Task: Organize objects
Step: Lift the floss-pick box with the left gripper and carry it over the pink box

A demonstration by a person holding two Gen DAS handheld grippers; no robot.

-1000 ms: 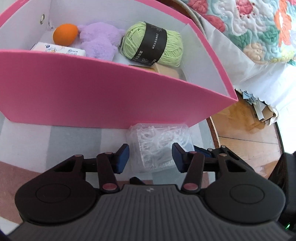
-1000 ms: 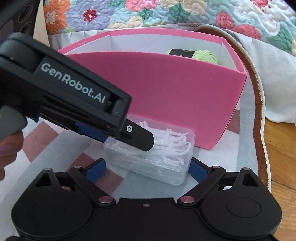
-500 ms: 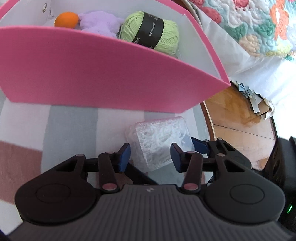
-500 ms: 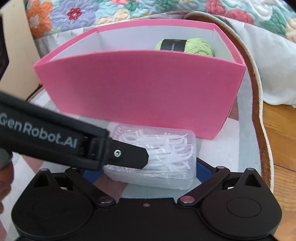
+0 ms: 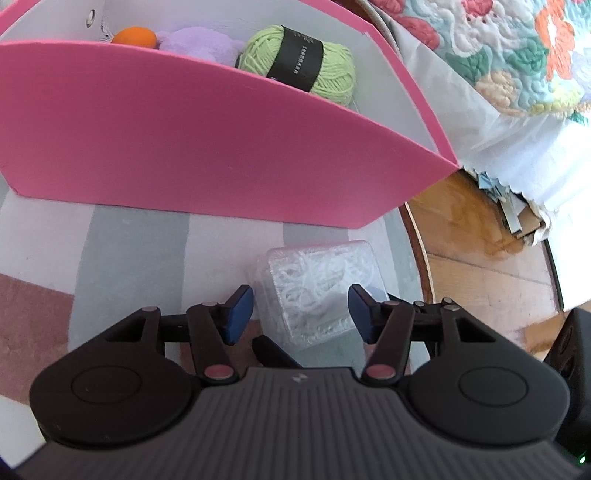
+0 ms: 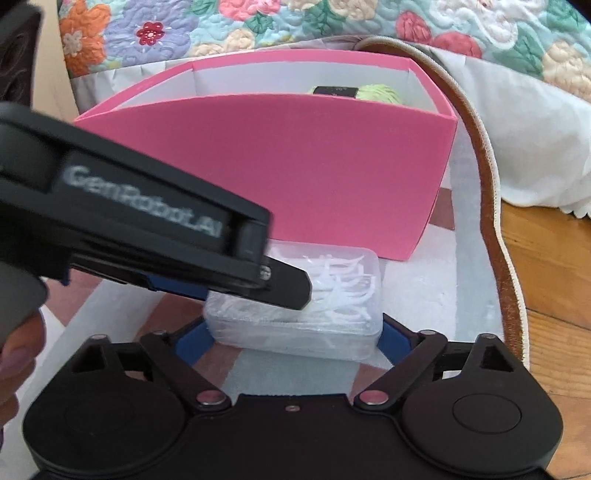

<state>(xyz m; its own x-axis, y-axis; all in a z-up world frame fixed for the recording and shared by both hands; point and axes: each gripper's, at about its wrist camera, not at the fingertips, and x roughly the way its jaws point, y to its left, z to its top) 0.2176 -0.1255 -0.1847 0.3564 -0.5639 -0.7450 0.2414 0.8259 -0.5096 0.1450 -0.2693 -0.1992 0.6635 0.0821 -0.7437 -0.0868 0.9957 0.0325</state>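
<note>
A clear box of white floss picks [image 5: 317, 291] [image 6: 295, 314] lies on the striped rug in front of the pink bin [image 5: 221, 147] [image 6: 295, 166]. My left gripper [image 5: 300, 312] hangs over the box's short sides with its jaws opening, and the blue pads stand off the plastic. One of its fingers [image 6: 291, 288] crosses the box's top in the right wrist view. My right gripper [image 6: 293, 338] is closing on the box's long ends, and both blue pads sit against them. Whether the box is off the rug I cannot tell.
The bin holds green yarn [image 5: 299, 59], a purple plush [image 5: 199, 44] and an orange ball [image 5: 135, 37]. The rug's brown edge [image 6: 495, 221] borders wood floor [image 5: 480, 258] on the right. A flowered quilt [image 6: 332, 22] hangs behind. A hand [image 6: 14, 354] grips the left tool.
The left jaws have spread wider than half a second ago. The right gripper has come up around the box, and its pads now meet both ends.
</note>
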